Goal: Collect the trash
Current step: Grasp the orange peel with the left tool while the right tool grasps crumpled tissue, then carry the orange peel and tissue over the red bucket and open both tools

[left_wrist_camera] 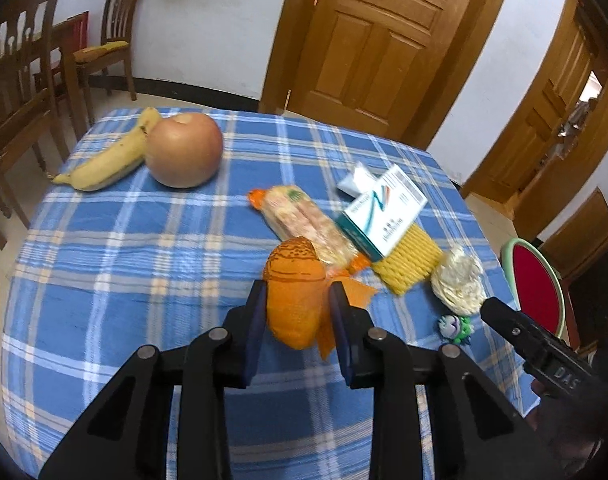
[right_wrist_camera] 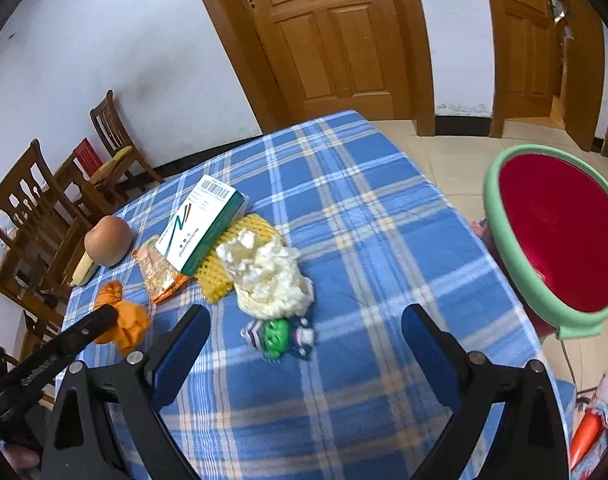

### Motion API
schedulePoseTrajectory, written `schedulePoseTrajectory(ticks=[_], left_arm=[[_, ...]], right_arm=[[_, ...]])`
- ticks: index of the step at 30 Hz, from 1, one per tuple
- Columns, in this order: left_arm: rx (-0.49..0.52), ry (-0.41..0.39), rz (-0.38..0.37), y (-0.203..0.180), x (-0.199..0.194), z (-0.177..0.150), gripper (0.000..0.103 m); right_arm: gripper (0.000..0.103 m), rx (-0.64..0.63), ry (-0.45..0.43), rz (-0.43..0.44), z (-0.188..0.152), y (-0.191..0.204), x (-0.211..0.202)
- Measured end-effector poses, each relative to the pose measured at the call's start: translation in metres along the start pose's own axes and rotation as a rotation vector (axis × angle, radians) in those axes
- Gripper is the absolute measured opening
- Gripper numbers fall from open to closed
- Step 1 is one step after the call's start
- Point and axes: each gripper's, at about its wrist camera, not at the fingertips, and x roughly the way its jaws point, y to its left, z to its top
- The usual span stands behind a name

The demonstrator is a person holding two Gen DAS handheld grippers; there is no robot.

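Left tool (left_wrist_camera: 296, 312) grips orange peel (left_wrist_camera: 294, 296) above the bench (left_wrist_camera: 144, 240).
Right tool (right_wrist_camera: 304, 328) stands open over 1 wrapper (right_wrist_camera: 282, 336); red bin (right_wrist_camera: 560, 236) beside the bench.

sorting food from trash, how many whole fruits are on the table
2: a banana and an apple, touching at the far left corner. The left gripper holds only orange peel.

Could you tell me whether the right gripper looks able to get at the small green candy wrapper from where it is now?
Probably yes: the right gripper is open, and the green candy wrapper lies on the tablecloth just ahead between its fingers, with nothing over it.
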Motion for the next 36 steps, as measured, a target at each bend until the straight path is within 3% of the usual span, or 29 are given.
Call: schedulePoseTrajectory(ticks=[4, 11, 18, 36], left_arm=[[-0.017, 0.000, 0.008, 0.007, 0.001, 0.001, 0.031], [-0.021, 0.005, 0.011, 0.007, 0.005, 0.000, 0.031], [-0.019, 0.003, 0.008, 0.004, 0.004, 0.000, 0.031], [0.068, -0.032, -0.050, -0.048, -0.018, 0.004, 0.031]], right_arm=[[0.094, -0.034, 0.021, 0.008, 0.004, 0.011, 0.016], [0.060, -0.069, 0.072, 0.027, 0.002, 0.019, 0.040], [0.040, -0.078, 0.042, 0.038, 0.000, 0.019, 0.033], [0.039, 0.003, -0.092, 0.075, 0.003, -0.015, -0.035]])
